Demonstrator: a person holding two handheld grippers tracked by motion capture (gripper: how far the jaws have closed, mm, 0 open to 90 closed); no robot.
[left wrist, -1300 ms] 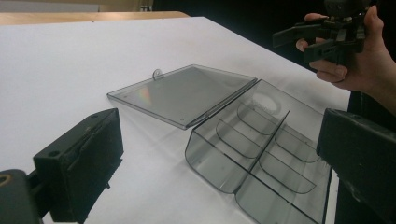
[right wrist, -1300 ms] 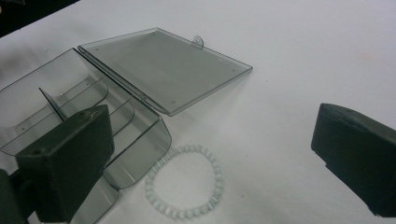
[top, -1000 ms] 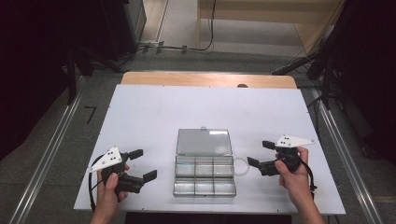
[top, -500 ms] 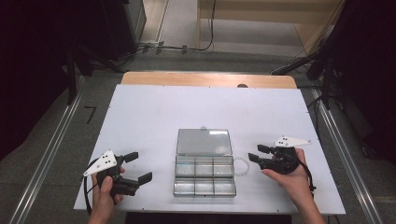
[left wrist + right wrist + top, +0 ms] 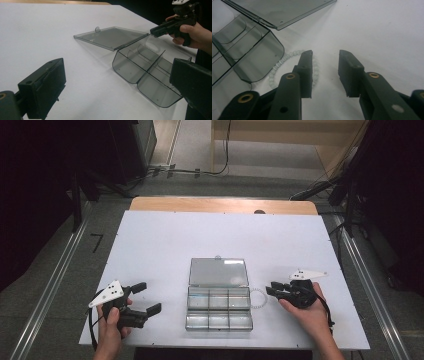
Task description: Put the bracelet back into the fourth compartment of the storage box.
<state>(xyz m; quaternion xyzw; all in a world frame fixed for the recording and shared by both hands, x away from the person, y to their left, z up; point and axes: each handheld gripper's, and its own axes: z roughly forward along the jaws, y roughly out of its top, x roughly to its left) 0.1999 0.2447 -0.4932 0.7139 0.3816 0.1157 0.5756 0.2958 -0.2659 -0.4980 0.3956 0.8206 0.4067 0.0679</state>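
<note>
the clear smoky plastic compartment box [image 5: 219,307] lay open, empty; the pale beaded bracelet [image 5: 294,63] rested just beside it, ungrasped. right gripper [image 5: 324,65] hovered over it, jaws apart, empty; left gripper [image 5: 140,301] gaped empty.

One clear plastic box [image 5: 219,306] sits on one white table [image 5: 165,245], with one lid [image 5: 218,272] folded flat behind it. The box has six compartments, in two rows of three. One bead bracelet [image 5: 258,297] lies just beside the box. There are two grippers: the left gripper [image 5: 141,298] and the right gripper [image 5: 272,288], each with two black jaws and one grey plate on top. Two hands hold them, one apiece.
</note>
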